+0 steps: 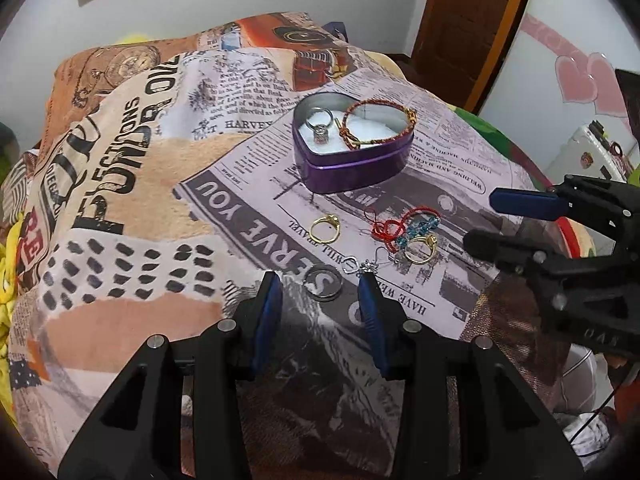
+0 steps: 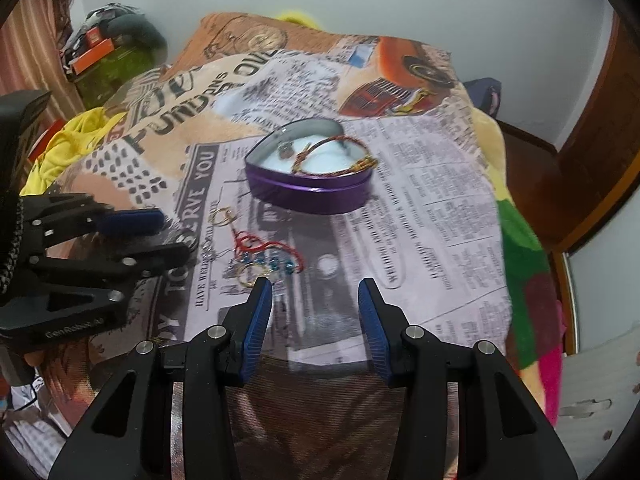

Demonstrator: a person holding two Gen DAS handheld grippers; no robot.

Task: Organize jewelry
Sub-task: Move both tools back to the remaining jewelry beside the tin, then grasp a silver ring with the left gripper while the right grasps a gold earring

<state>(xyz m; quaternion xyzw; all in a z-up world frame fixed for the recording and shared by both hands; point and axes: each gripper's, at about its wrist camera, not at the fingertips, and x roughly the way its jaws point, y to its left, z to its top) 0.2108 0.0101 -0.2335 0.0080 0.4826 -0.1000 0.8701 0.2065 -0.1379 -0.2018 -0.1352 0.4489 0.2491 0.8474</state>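
Observation:
A purple heart-shaped tin (image 1: 352,168) (image 2: 316,196) stands open on the printed cloth. Inside lie a silver stone ring (image 1: 320,126) and a red-gold braided bracelet (image 1: 380,120) that leans on the rim. In front of the tin lie a gold ring (image 1: 326,227), a red cord bracelet with blue beads (image 1: 404,226) (image 2: 272,254), a second gold ring (image 1: 420,249) (image 2: 250,272), a silver band (image 1: 323,285) and a small silver charm (image 1: 360,266). My left gripper (image 1: 322,294) is open, its fingertips on either side of the silver band. My right gripper (image 2: 316,300) is open and empty, right of the loose pieces.
The newspaper-print cloth (image 1: 160,200) covers a raised surface that drops off at the right and near edges. Yellow fabric (image 2: 68,148) lies at the left. A wooden door (image 1: 468,20) and a white box (image 1: 588,152) stand beyond the right edge.

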